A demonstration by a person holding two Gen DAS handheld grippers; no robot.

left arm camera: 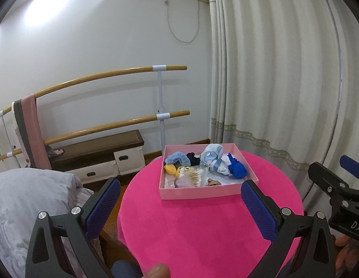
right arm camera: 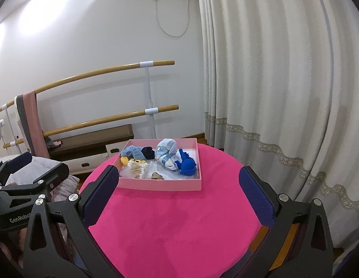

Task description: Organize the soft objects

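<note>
Two tools, left tool point(left arm camera: 180, 198) and right tool point(right arm camera: 178, 186), hover wide open and empty above the round pink velvet counter point(right arm camera: 179, 220). Several soft toys point(right arm camera: 186, 164) fill the shallow pink cardboard box point(right arm camera: 161, 184).

1. Both views are evenly lit indoors, moderately bright.
2. A strong white glare blooms on the wall point(left arm camera: 47, 7) at the upper left.
3. Fisheye bending curves the wooden rails point(left arm camera: 105, 76) and the curtain point(right arm camera: 283, 69); the corners go black.
4. The curtain folds look soft and smeared towards the right edge.
5. Shadows are faint and diffuse.
</note>
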